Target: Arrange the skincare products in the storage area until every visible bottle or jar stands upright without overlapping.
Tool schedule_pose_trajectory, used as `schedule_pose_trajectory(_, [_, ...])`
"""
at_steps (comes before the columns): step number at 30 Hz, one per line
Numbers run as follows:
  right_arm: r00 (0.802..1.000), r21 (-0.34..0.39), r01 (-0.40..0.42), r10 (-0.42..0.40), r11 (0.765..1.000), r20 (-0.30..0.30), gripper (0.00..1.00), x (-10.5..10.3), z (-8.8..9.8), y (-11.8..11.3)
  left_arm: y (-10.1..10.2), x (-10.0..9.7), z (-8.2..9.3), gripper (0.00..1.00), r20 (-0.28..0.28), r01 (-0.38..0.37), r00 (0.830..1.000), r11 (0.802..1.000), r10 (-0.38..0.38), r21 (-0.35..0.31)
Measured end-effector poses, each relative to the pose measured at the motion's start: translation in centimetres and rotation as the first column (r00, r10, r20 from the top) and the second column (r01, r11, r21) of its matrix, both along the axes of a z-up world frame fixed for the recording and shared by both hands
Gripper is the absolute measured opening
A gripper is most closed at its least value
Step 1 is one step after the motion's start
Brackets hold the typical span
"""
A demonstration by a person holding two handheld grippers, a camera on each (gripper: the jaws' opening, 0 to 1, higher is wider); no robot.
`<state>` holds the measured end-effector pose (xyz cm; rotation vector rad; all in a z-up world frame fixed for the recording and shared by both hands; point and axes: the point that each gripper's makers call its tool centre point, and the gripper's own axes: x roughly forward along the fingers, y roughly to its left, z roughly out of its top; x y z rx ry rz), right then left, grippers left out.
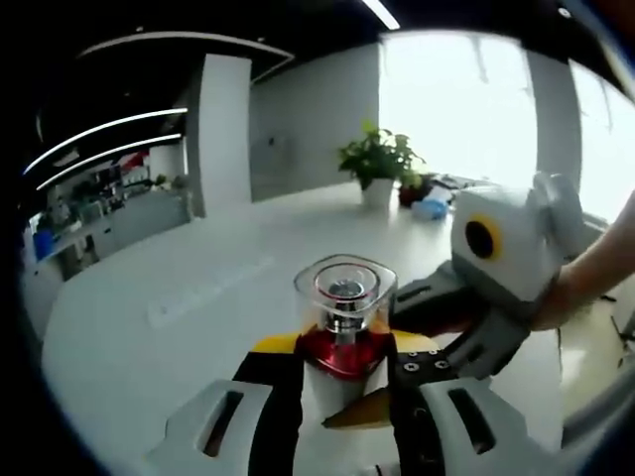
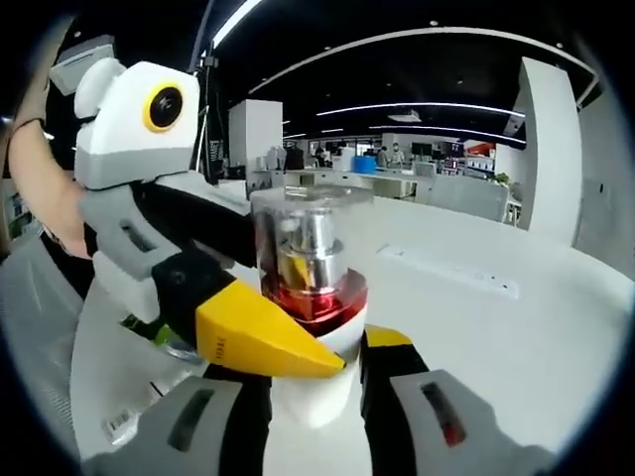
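Table (image 1: 149, 297): white, broad; potted plant (image 1: 375, 164) at its far edge.
Left gripper (image 1: 342, 382): jaws closed against the bottle's base.
Right gripper (image 2: 316, 382): jaws clamped on the same bottle, lower body.
Bottle (image 2: 310, 288): upright, clear cap, red collar, held between both grippers above the table.

One bottle (image 1: 344, 332) is seen in the left gripper view, with one clear square cap and one red band under it. Two grippers are counted there: the left gripper (image 1: 343, 382) and the right gripper (image 1: 437, 342). One white table (image 1: 149, 327) is seen. One green plant in one white pot (image 1: 377, 169) is counted at the far edge of the table.
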<state>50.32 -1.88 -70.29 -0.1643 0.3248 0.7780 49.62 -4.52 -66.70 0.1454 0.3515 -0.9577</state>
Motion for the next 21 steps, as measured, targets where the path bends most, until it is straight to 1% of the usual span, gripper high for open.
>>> schedule_pose_trajectory(1, [1.0, 0.001, 0.004, -0.004, 1.0, -0.011, 0.34, 0.0, -0.1, 0.0, 0.0, 0.0, -0.1, 0.3, -0.01, -0.004, 1.0, 1.0, 0.004, -0.003])
schedule_pose_trajectory(3, [0.999, -0.004, 0.009, -0.009, 1.0, -0.032, 0.36, -0.1, -0.2, 0.0, 0.2, 0.0, 0.0, 0.32, -0.009, -0.012, 1.0, 1.0, 0.012, 0.001])
schedule_pose_trajectory(4, [0.998, -0.009, 0.012, -0.013, 1.0, -0.056, 0.38, -0.3, -0.4, 0.1, 0.2, 0.0, 0.0, 0.35, -0.009, -0.013, 1.0, 1.0, 0.013, 0.001])
schedule_pose_trajectory(6, [0.998, -0.007, 0.006, -0.006, 1.0, -0.057, 0.45, -0.6, -0.3, 0.3, 0.3, -0.1, 0.1, 0.39, -0.011, -0.013, 1.0, 1.0, 0.013, -0.003])
schedule_pose_trajectory(8, [0.998, -0.016, 0.004, -0.005, 1.0, -0.065, 0.47, -1.1, -0.3, 0.4, 0.6, -0.3, 0.3, 0.42, -0.01, -0.011, 1.0, 1.0, 0.011, -0.004])
schedule_pose_trajectory(11, [0.998, -0.021, 0.003, -0.005, 1.0, -0.069, 0.53, -1.6, -0.2, 0.6, 1.1, -0.6, 0.5, 0.45, -0.013, -0.01, 1.0, 1.0, 0.01, -0.004])
schedule_pose_trajectory(13, [0.997, -0.025, 0.009, -0.011, 1.0, -0.074, 0.58, -1.9, -0.1, 0.6, 1.4, -0.9, 0.6, 0.5, -0.016, -0.011, 1.0, 1.0, 0.011, -0.001])
schedule_pose_trajectory(17, [0.996, -0.035, 0.024, -0.027, 0.999, -0.091, 0.65, -2.9, 0.1, 0.6, 2.6, -1.7, 0.5, 0.62, -0.034, -0.015, 0.999, 1.0, 0.015, 0.016])
schedule_pose_trajectory(19, [0.995, -0.032, 0.029, -0.032, 0.999, -0.094, 0.67, -3.4, 0.3, 0.7, 3.3, -2.0, 0.5, 0.65, -0.038, -0.024, 0.999, 0.999, 0.025, 0.026])
schedule_pose_trajectory(21, [0.994, -0.035, 0.042, -0.045, 0.999, -0.101, 0.72, -3.8, 0.2, 0.6, 4.0, -2.4, 0.5, 0.67, -0.047, -0.027, 0.998, 0.999, 0.029, 0.031])
